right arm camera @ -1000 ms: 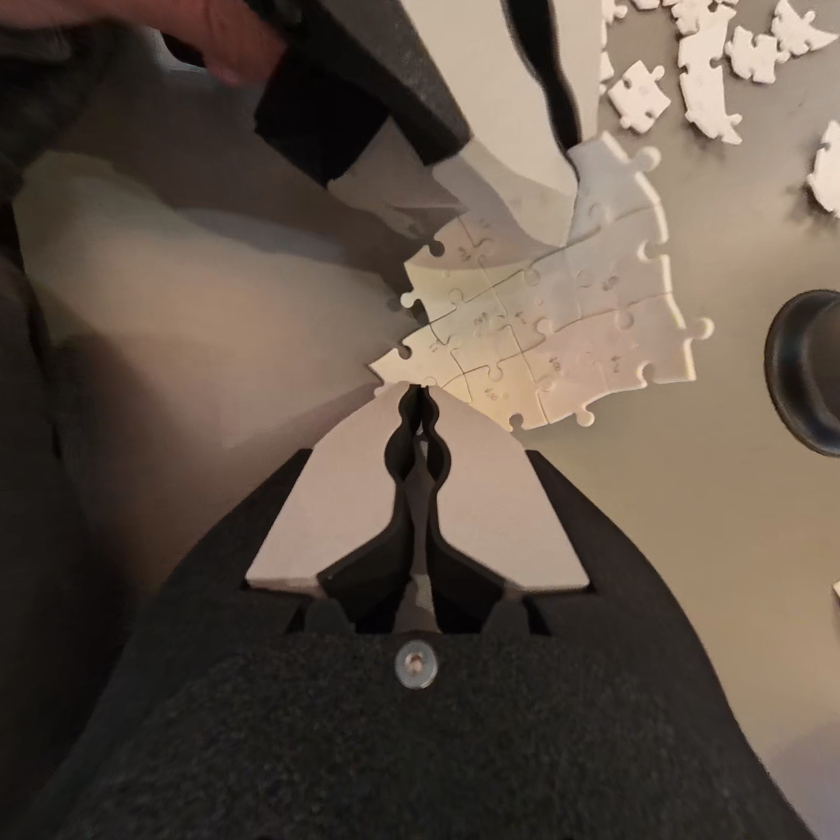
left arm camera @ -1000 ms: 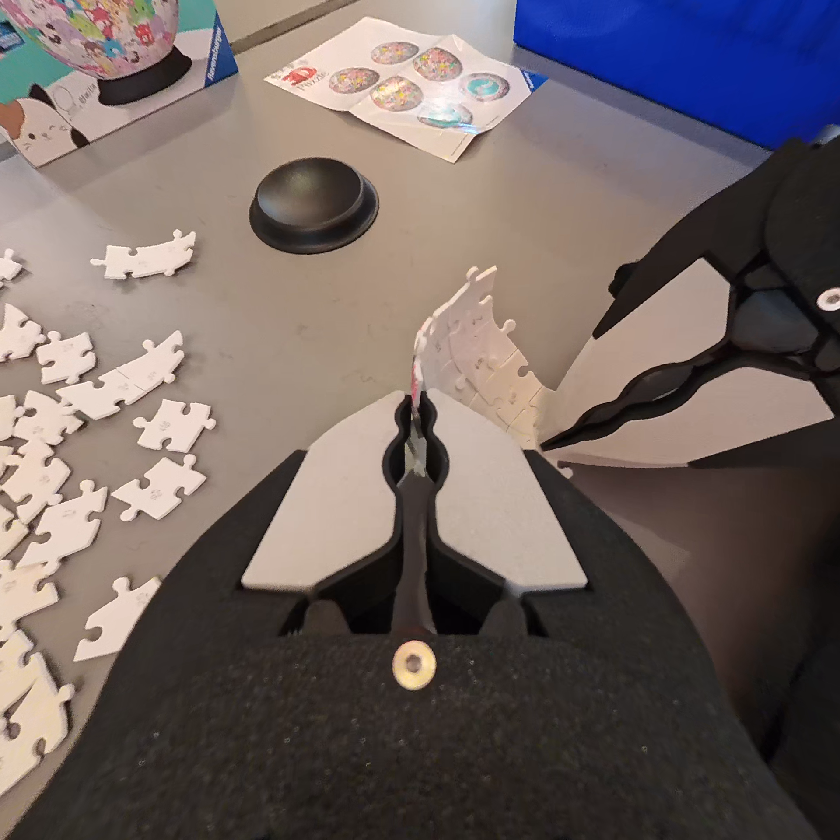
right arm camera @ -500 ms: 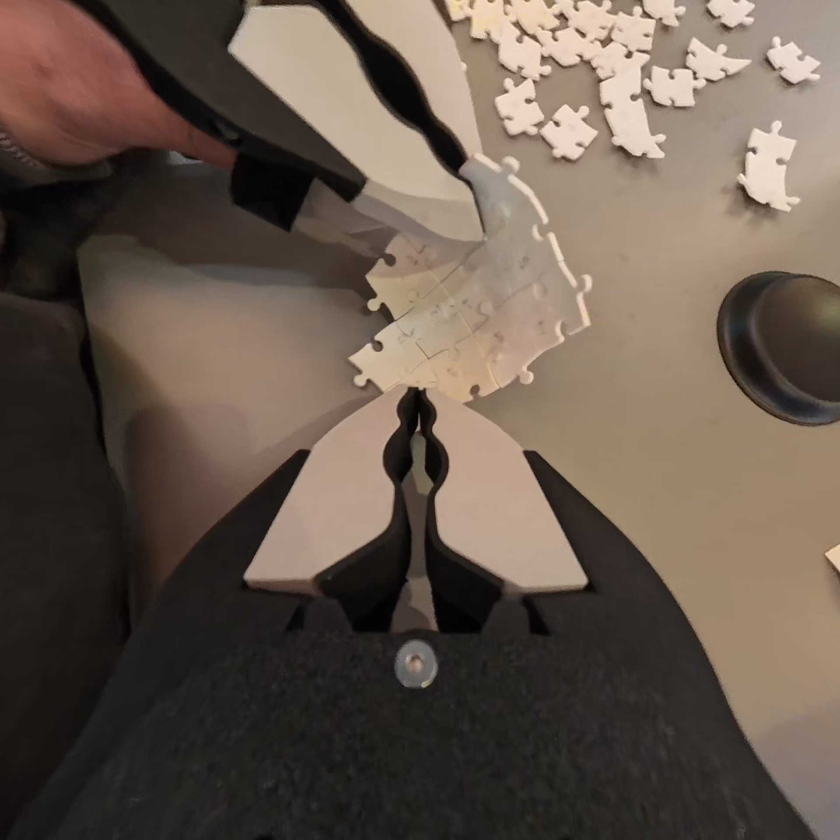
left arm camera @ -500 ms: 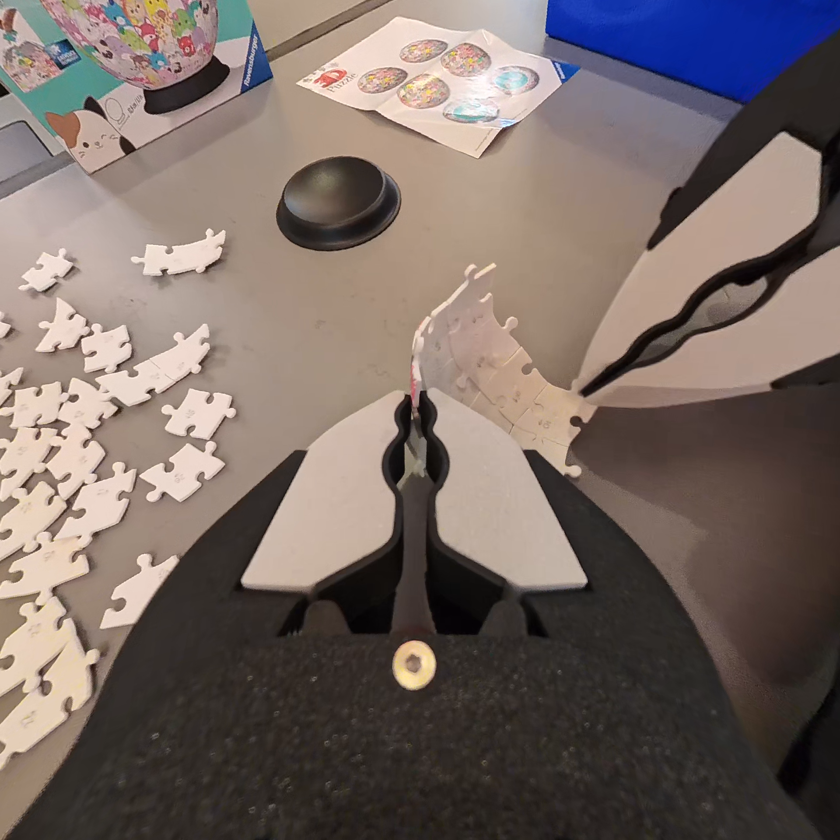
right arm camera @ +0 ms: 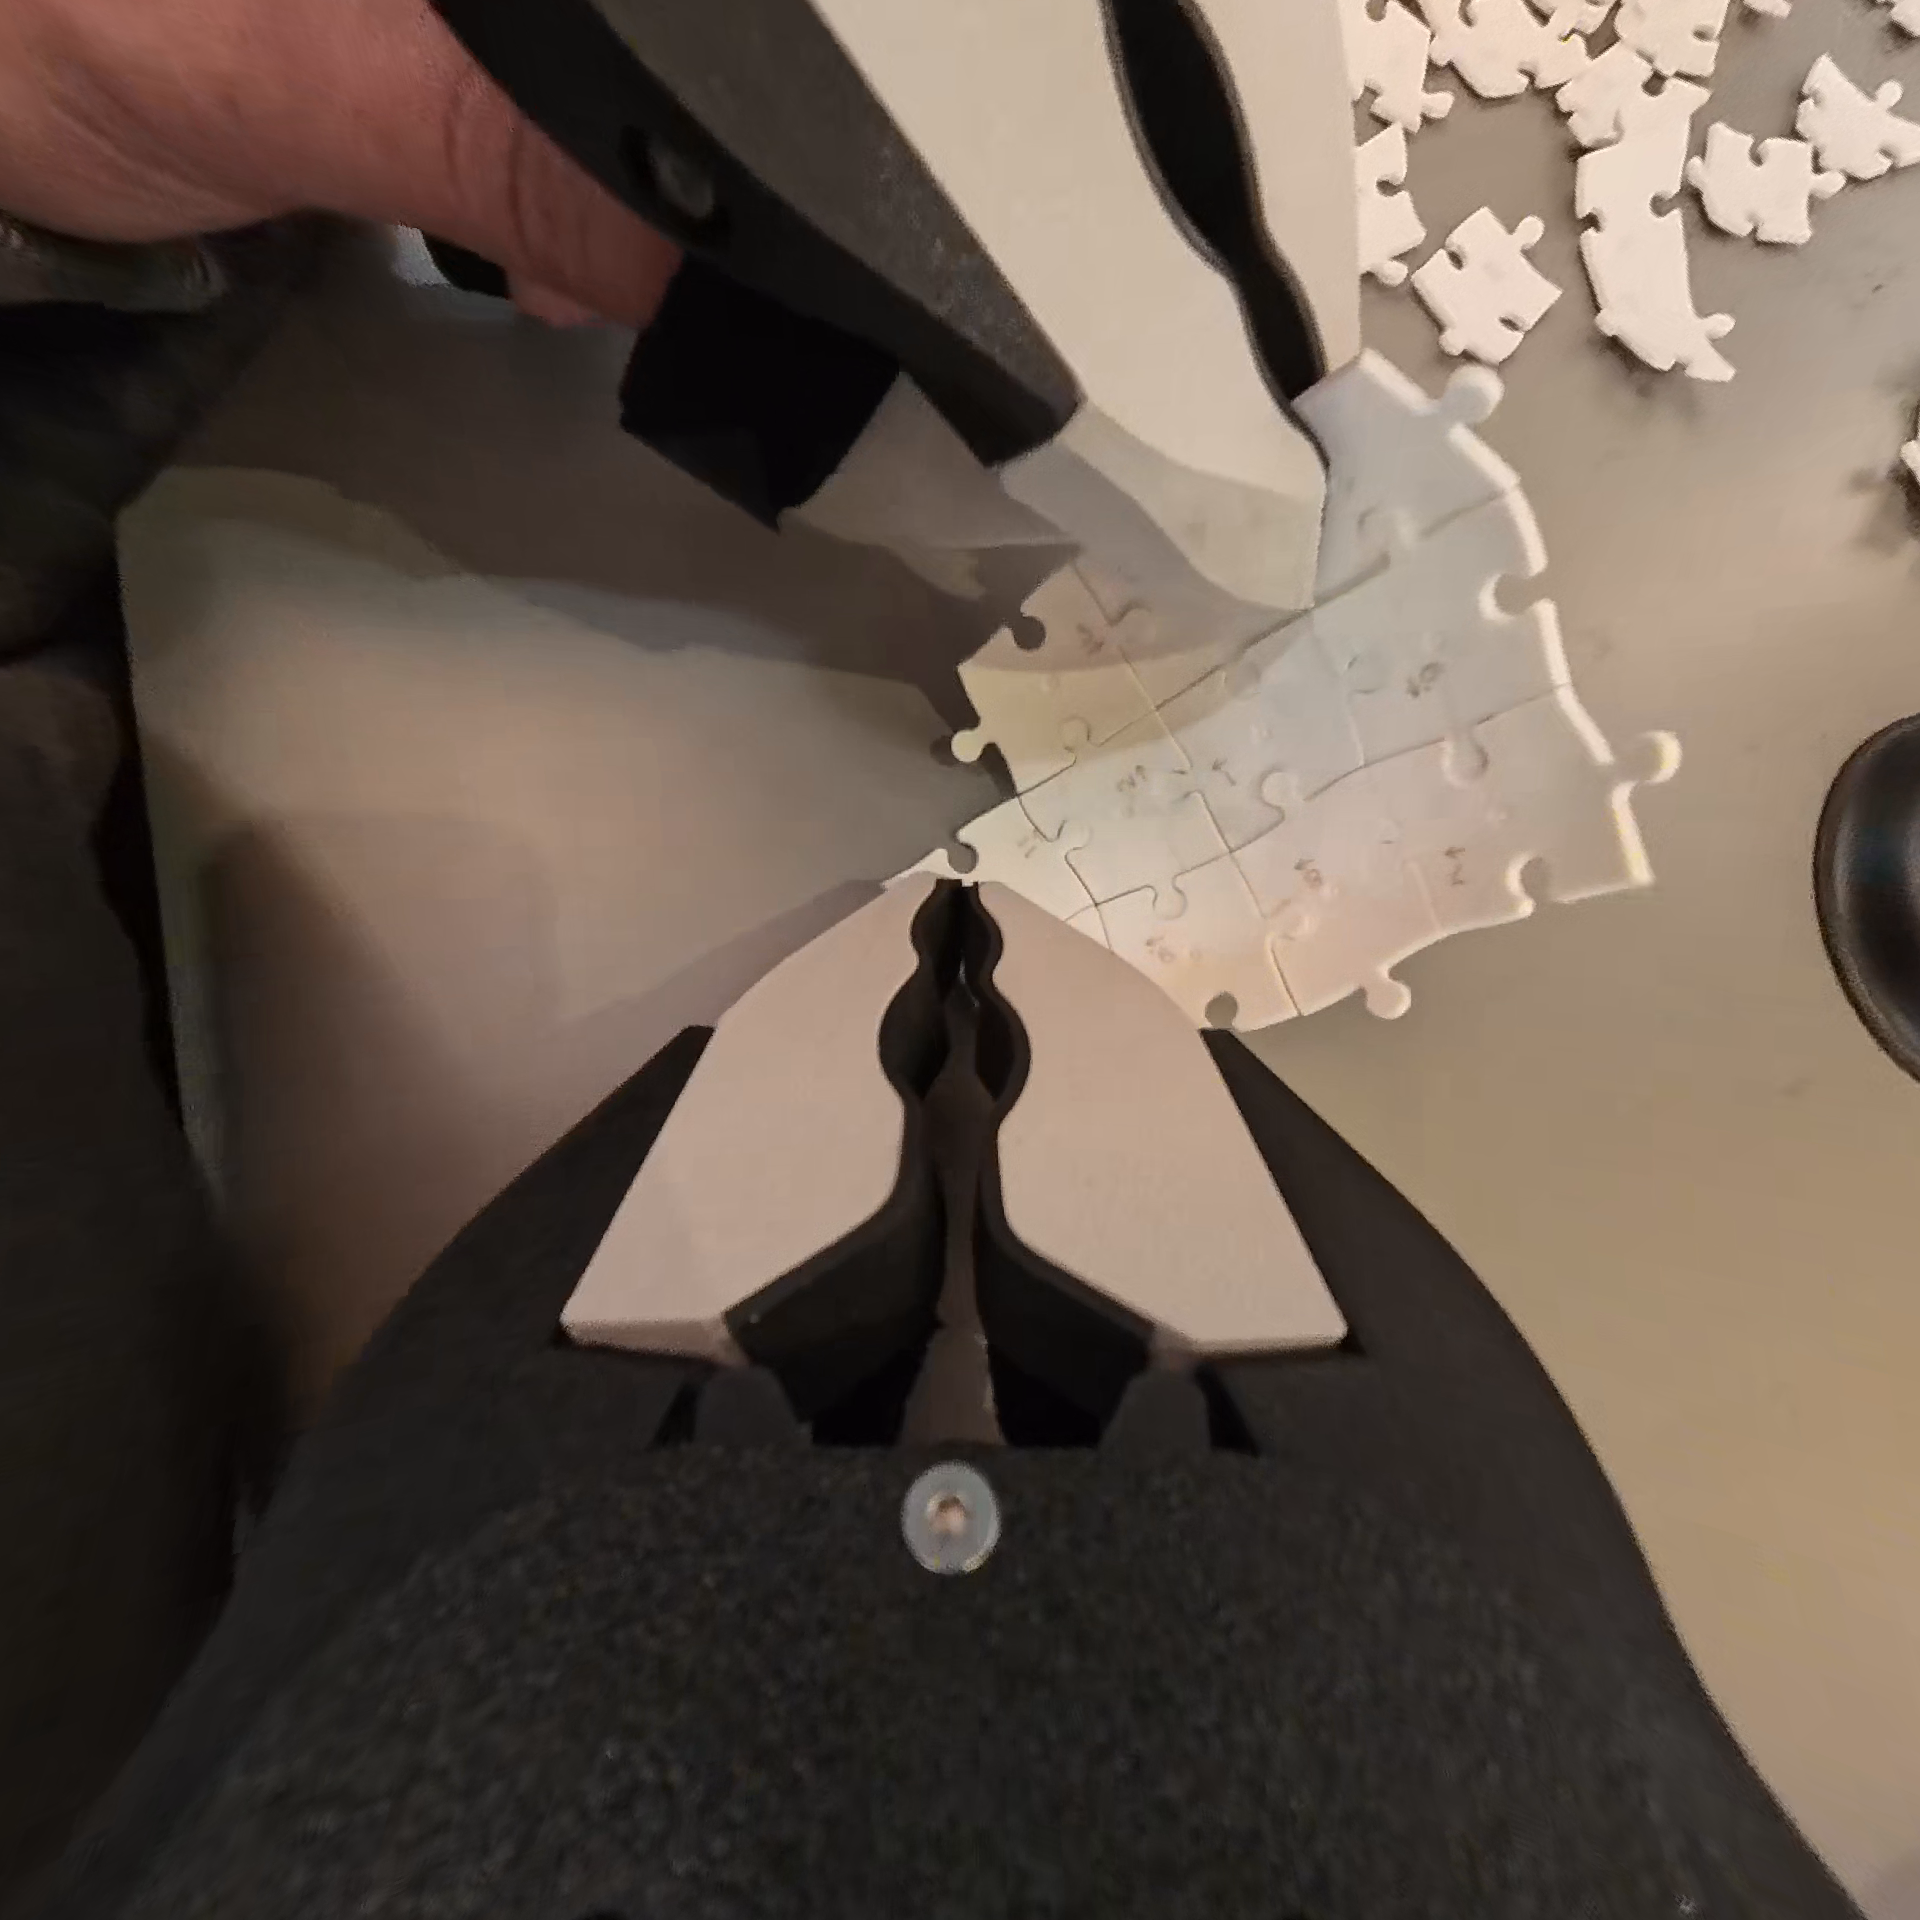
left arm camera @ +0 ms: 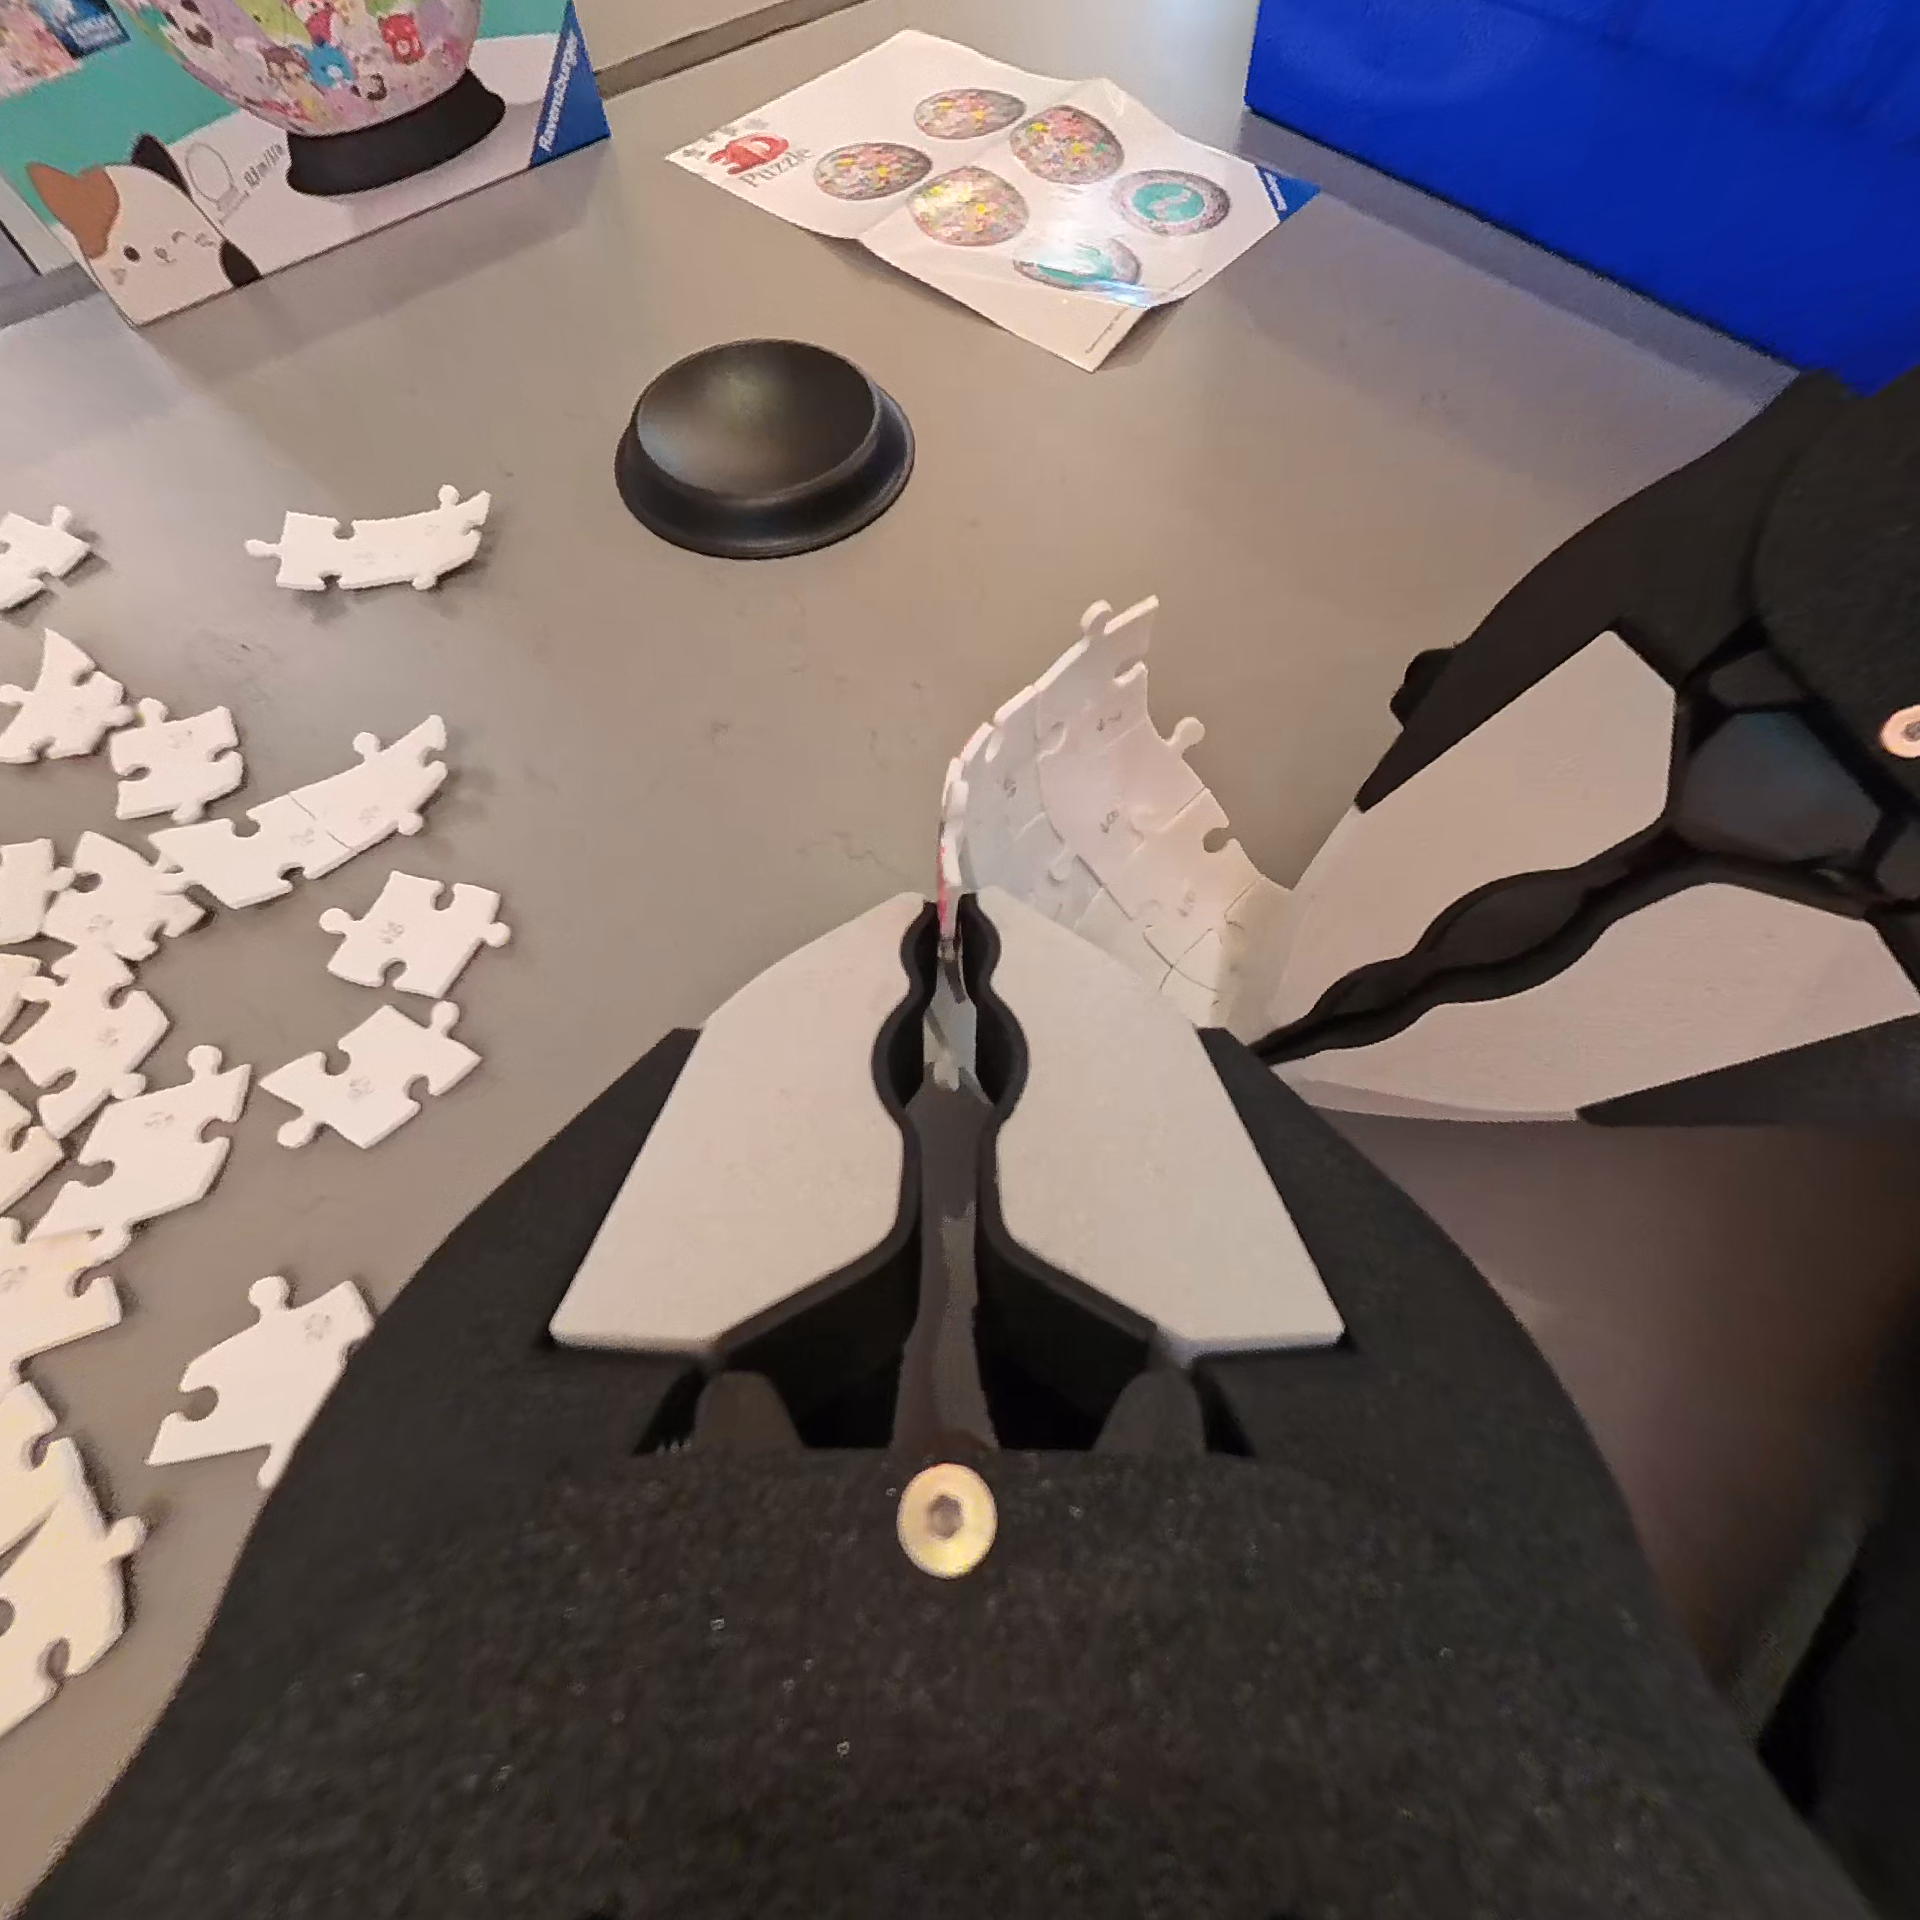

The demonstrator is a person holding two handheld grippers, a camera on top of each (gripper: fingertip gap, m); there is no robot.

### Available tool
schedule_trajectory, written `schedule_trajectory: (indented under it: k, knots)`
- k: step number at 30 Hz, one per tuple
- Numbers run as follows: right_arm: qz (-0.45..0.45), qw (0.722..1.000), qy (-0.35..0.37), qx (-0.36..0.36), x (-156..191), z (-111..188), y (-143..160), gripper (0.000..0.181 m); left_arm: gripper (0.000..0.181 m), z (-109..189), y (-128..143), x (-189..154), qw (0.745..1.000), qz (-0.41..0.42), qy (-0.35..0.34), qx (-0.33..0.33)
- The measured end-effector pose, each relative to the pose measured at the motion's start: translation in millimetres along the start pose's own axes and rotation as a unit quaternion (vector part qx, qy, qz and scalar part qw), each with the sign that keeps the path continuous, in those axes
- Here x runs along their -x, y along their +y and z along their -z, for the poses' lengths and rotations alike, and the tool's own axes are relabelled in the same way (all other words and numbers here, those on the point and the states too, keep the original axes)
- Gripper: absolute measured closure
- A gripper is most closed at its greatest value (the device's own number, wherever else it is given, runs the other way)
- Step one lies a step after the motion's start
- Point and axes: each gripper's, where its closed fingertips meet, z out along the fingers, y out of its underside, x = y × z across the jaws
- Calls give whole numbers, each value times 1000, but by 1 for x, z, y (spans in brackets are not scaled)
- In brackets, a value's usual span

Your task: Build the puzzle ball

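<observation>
A curved white panel of several joined puzzle pieces (left arm camera: 1101,821) is held above the grey table, white back sides showing. My left gripper (left arm camera: 951,920) is shut on one edge of it. My right gripper (right arm camera: 961,888) is shut on the opposite lower corner of the panel (right arm camera: 1351,769). In the left wrist view the right gripper (left arm camera: 1262,1044) comes in from the right. In the right wrist view the left gripper (right arm camera: 1314,390) comes from the top, held by a hand (right arm camera: 291,135). Loose white pieces (left arm camera: 208,935) lie at the left.
A black round stand (left arm camera: 764,447) sits on the table beyond the panel; its edge shows in the right wrist view (right arm camera: 1870,904). The puzzle box (left arm camera: 281,135), a printed leaflet (left arm camera: 987,187) and a blue bin (left arm camera: 1610,135) lie at the far side.
Both grippers keep hold of the panel. The two have moved back closer to the table and to each other, so the panel looks larger in the right wrist view than half a second ago.
</observation>
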Motion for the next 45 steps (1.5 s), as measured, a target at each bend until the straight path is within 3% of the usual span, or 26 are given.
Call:
schedule_trajectory:
  k: [3, 6, 13, 18, 45]
  knots:
    - [-2, 1000, 10, 3, -7, -1, 0, 181, 174, -3, 0, 3, 999, 30, 24, 8]
    - [4, 1000, 17, 5, -12, -2, 0, 181, 156, -8, 3, 0, 995, 74, 64, 24]
    - [-3, 1000, 27, -2, -22, -5, -1, 181, 158, -9, 8, 7, 992, 90, 76, 46]
    - [-10, 1000, 16, -7, -23, -5, -2, 181, 177, -9, 10, 14, 991, 96, 71, 58]
    - [-10, 1000, 15, -14, -25, -6, -3, 180, 174, -4, 9, 13, 987, 79, 122, 72]
